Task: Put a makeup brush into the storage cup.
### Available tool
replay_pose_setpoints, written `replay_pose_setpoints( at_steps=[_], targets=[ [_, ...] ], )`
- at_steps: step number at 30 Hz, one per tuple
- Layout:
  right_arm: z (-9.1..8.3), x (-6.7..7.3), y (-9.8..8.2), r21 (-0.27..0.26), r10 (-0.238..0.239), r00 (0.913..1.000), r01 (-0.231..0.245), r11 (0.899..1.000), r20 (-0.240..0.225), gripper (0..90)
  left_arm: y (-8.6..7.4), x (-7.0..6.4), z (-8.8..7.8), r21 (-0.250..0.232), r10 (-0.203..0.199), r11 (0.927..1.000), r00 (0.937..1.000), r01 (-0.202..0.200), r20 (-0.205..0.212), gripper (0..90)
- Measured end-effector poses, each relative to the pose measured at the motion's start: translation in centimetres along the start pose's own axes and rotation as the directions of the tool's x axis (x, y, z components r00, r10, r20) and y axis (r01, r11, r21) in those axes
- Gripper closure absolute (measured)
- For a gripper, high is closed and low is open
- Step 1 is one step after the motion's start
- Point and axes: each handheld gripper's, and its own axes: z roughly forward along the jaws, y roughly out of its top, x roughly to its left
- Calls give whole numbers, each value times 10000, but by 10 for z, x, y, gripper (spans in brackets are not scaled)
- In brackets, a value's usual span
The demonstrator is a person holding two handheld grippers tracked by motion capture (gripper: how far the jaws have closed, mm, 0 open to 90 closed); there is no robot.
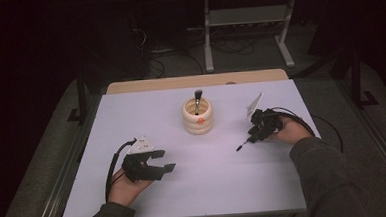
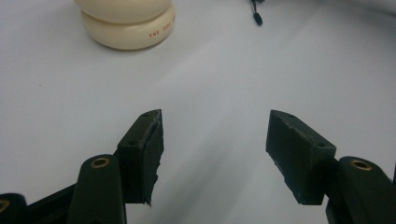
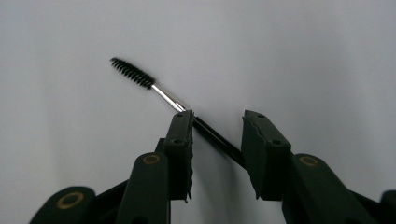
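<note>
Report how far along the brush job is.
Done: one brush already stands in the cream ribbed holder. In hand: the right gripper straddles the spoolie brush lying on the table, pads not visibly clamped. Left: grip, lift, probably drop it in the holder. The left gripper waits open.

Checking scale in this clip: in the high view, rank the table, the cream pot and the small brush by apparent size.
1. table
2. cream pot
3. small brush, a thin stick at the right gripper

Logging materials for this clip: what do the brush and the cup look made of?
Brush: black bristle spiral, likely nylon, on a shiny metal-looking neck and a dark glossy handle, probably plastic. Cup: cream, smooth, ringed body with soft gloss, ceramic or plastic; I can't tell which.
</note>
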Motion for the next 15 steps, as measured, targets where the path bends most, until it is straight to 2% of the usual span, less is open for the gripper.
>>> replay_pose_setpoints(
  at_steps=[1, 4, 6, 8, 11, 15],
  targets=[
    [0, 1, 0, -36, -217, 9998, 217, 9998, 40, 596, 0, 0, 0, 0, -7, 10000, 10000, 7, 1, 365],
    [0, 1, -1, -17, -378, 9993, 378, 9993, -20, 581, 0, 1, 0, 25, 12, 10000, 10000, -12, -5, 365],
    [0, 1, 0, -1, -345, 9994, 345, 9994, 18, 628, 0, 1, 0, 20, -11, 10000, 10000, 11, -2, 366],
    [0, 3, 0, 17, -552, 9984, 552, 9985, -81, 750, 0, 1, 0, 12, 56, 10000, 10000, -56, -30, 366],
    [0, 6, 2, 110, -771, 9970, 772, 9970, -112, 826, 1, 0, 0, -1, 31, 10000, 10000, -31, -29, 366],
    [0, 9, 4, 287, -625, 9980, 627, 9976, -98, 850, 1, 0, 0, 71, 112, 9999, 9999, -112, -9, 366]
  ],
)
